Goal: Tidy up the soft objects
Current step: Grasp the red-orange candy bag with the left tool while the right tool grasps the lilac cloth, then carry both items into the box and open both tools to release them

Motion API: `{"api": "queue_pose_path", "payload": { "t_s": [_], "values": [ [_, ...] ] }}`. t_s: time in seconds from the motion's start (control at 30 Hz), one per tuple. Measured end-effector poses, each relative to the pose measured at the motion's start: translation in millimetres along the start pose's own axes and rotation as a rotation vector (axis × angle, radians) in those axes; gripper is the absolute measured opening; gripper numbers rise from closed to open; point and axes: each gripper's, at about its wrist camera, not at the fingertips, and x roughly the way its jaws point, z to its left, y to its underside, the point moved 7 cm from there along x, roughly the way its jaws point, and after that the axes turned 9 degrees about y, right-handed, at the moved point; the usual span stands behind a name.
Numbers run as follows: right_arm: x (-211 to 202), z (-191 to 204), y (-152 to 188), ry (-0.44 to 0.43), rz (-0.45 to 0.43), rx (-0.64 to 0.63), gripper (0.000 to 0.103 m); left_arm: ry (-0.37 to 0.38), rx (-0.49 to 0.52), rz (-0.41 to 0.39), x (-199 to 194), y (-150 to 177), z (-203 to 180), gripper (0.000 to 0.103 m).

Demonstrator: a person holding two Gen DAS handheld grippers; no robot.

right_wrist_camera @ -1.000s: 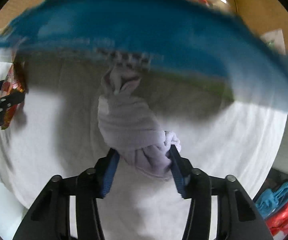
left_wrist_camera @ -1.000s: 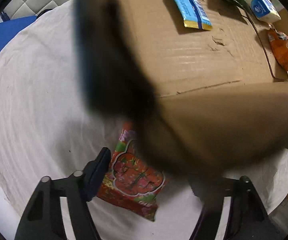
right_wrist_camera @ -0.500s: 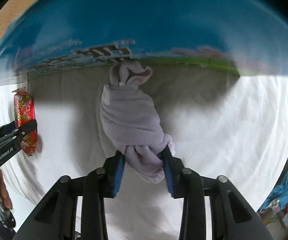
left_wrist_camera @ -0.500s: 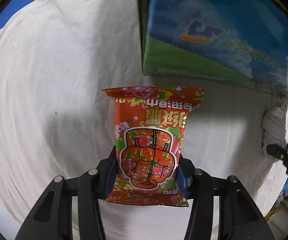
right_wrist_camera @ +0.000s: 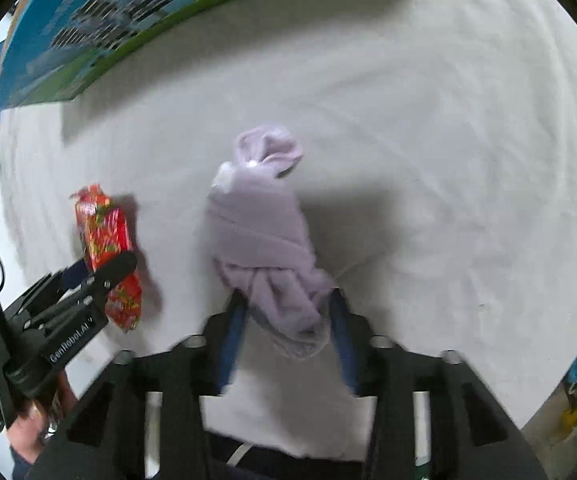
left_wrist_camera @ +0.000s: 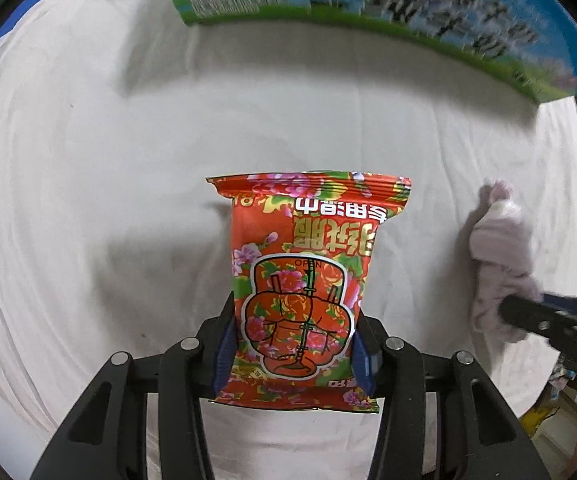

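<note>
Both my grippers hold something above the white sheet.
My left gripper squeezes the red floral packet; my right gripper pinches the lilac cloth bundle.

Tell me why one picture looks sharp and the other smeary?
Left wrist view: the red snack packet is crisp, only the blue-green box at the top is blurred. Right wrist view: the gripper and lilac cloth bundle are smeared by motion; both views bulge from fisheye distortion.

Bright, even overhead light casts soft grey shadows on the white sheet. Fisheye bending darkens the corners. The right wrist view is motion-blurred, smearing the right claw.
</note>
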Motion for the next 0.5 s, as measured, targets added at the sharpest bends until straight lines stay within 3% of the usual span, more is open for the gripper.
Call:
{"api": "queue_pose_path", "payload": {
  "t_s": [0.03, 0.07, 0.17, 0.3, 0.37, 0.43, 0.5],
  "values": [
    [-4.0, -3.9, -1.9, 0.019, -0.032, 0.0, 0.073, -0.002, -0.005, 0.008, 5.1, -1.3, -2.0, 0.045],
    [-8.1, -6.3, -3.5, 0.026, -0.062, -0.001, 0.076, -0.006, -0.013, 0.014, 9.7, -0.2, 0.1, 0.046],
    [-14.2, -4.2, -7.7, 0.046, -0.122, -0.012, 0.076, -0.02, -0.023, 0.0, 10.4, -4.2, -1.8, 0.047],
    [-0.6, 14.6, -18.0, 0.027, -0.091, -0.028, 0.075, -0.056, -0.018, -0.011, 21.9, -10.9, -10.7, 0.048],
    [11.2, 24.0, -22.1, 0.034, -0.076, -0.028, 0.074, -0.058, -0.023, -0.013, 18.6, -15.0, -26.9, 0.049],
    [15.2, 23.3, -32.3, 0.05, -0.061, -0.038, 0.054, -0.05, -0.034, -0.011, 10.4, -25.2, -33.5, 0.049],
    [21.7, 20.2, -27.7, 0.059, -0.045, -0.043, 0.052, -0.051, -0.036, -0.01, 12.1, -29.2, -38.3, 0.05]
  ]
}}
